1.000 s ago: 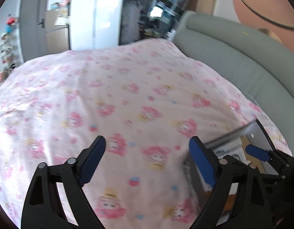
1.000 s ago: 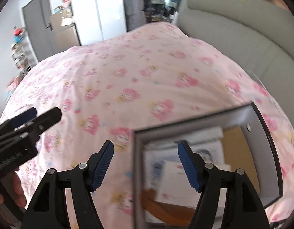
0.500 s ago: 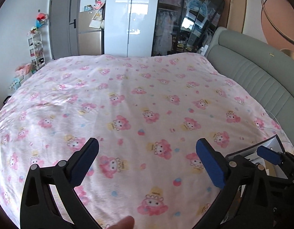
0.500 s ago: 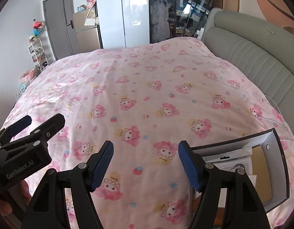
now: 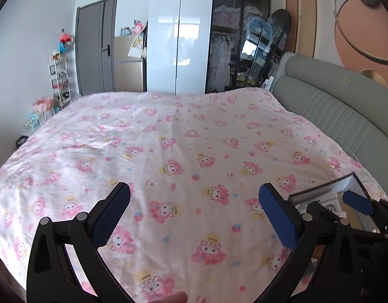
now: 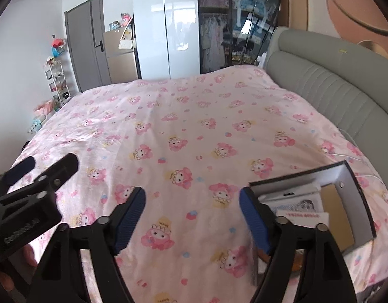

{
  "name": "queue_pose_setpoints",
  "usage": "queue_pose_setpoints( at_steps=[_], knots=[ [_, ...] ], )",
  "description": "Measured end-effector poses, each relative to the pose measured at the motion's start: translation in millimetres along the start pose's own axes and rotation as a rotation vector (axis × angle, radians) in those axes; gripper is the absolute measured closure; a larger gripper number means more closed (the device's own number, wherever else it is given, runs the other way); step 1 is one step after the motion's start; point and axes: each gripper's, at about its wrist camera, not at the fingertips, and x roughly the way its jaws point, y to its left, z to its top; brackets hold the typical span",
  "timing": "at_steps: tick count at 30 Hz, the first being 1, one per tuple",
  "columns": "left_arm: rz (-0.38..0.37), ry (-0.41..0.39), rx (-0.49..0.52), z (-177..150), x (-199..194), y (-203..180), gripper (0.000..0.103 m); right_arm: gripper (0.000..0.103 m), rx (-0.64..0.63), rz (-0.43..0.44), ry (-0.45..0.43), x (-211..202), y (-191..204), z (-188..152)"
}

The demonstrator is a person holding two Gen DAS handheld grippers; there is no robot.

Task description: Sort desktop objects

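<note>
the left gripper [image 5: 194, 209] hangs above the bed with its jaws spread wide; nothing lies between the blue pads [image 5: 110, 217], only the pink patterned bedspread [image 5: 184, 136] below. over the last second these jaws have been opening further and have now levelled off at their widest.

the right gripper [image 6: 192, 214] also points down at the bedspread [image 6: 194, 126]. its jaws have just been opening and now stand apart with nothing between them. its right finger overlaps the near left corner of the box in the picture; whether the pad touches the box wall cannot be told.

the open box [image 6: 345, 176] lies on the bedspread at the lower right of the right wrist view, near the grey padded headboard [image 6: 332, 80]. it has a dark outer wall and a pale inner wall. inside it lie white printed packets [image 6: 295, 202] and a brown cardboard piece [image 6: 337, 209]. a thin white cable [image 6: 350, 151] runs over the bedspread just beyond the box.

in the left wrist view the same box [image 5: 327, 189] shows at the right edge, partly hidden behind the right gripper [image 5: 358, 202], which enters from that side. in the right wrist view the left gripper [image 6: 40, 174] enters from the left edge, held by a hand [image 6: 7, 277].

beyond the bed stand a white wardrobe [image 5: 178, 45], a dark glass cabinet [image 5: 234, 45], a grey door [image 5: 95, 45] and a white wire shelf [image 5: 59, 80].
</note>
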Motion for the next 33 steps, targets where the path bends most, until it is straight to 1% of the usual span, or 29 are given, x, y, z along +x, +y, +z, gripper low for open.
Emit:
queue_pose_setpoints(
  at_steps=[4,9,13,17,20,22,26,29,33],
  knots=[
    [0.014,-0.019,0.014,-21,-38,-2,0.000,0.026,0.016,0.008,-0.011,-24,-5,-22],
    [0.004,-0.007,-0.020,-49,-74,2,0.000,0.023,0.035,0.044,0.014,-46,-12,-50],
    [0.026,0.005,-0.029,-70,-95,4,0.000,0.023,0.009,0.015,-0.011,-66,-7,-76],
    [0.039,0.006,-0.058,-91,-113,6,0.000,0.023,0.009,0.026,-0.038,-85,0,-101],
    [0.041,0.015,-0.093,-106,-119,9,0.000,0.023,-0.011,0.042,-0.049,-94,5,-111],
    [0.053,0.024,-0.102,-114,-121,10,0.000,0.023,-0.015,0.025,-0.061,-95,4,-115],
    [0.067,0.047,-0.100,-128,-121,12,0.000,0.022,0.014,0.018,-0.055,-94,-2,-123],
    [0.066,0.062,-0.104,-134,-119,13,0.000,0.023,0.019,0.010,-0.039,-91,-4,-130],
    [0.060,0.064,-0.100,-137,-118,12,0.000,0.023,0.023,0.008,-0.034,-91,-5,-135]
  ],
)
